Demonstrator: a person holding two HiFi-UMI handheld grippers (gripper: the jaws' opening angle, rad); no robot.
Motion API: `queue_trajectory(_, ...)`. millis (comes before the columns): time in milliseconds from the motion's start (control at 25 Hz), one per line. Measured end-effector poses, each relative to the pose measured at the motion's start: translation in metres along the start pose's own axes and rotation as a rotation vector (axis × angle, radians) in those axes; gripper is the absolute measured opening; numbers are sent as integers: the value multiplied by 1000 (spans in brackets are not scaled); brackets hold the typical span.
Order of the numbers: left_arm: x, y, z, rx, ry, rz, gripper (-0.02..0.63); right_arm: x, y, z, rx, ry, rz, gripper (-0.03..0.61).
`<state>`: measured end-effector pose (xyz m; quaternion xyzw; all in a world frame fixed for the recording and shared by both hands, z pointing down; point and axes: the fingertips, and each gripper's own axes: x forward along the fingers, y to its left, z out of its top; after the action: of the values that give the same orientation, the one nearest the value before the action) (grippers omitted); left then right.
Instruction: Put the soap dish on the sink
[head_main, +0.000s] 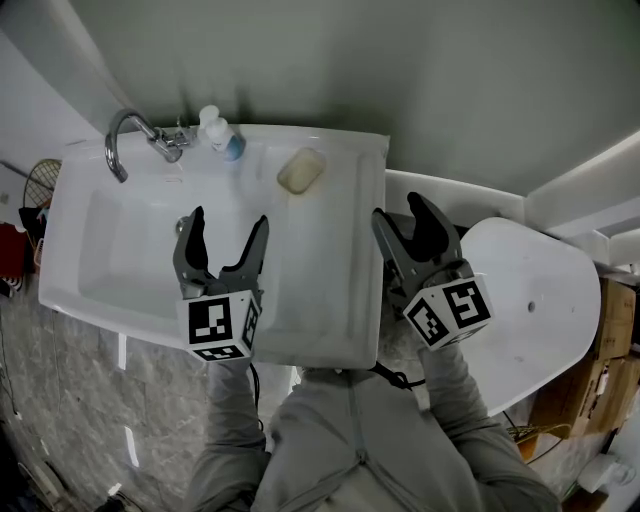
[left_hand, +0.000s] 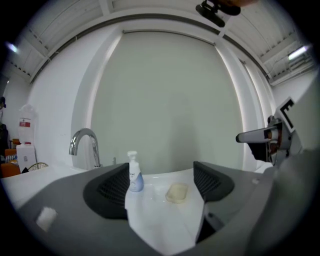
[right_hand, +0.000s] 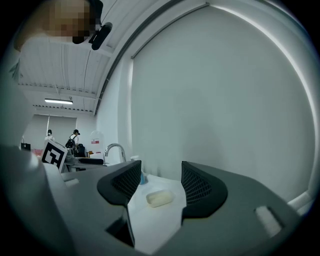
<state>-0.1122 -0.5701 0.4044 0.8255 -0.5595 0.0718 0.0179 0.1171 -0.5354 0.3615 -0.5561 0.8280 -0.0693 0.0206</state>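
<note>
- Jaws of the left gripper (head_main: 228, 220) and the right gripper (head_main: 402, 212) are both standing apart, gripping nothing.
- Soap dish (head_main: 301, 171) is already lying on the sink (head_main: 330, 300) ledge, near the bottle (head_main: 222, 133), to its right and not touching it.
- It is looking small, pale and oval, so probably light and stiff. Its glossy, perhaps wet surface is suggesting a slippery hold.
- Closing across its short width, midway along the rim, is looking safest, and squeezing gently, since a hard pinch risks cracking it or popping it loose.
</note>
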Motion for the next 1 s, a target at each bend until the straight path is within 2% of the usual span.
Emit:
queue_trajectory(440, -53, 15, 13, -9, -47, 52, 439, -24, 18, 8, -12, -37, -12, 233)
queue_trajectory(1000, -98, 14, 26, -15, -86, 62, 439, -54, 40, 15, -27, -61, -9, 232)
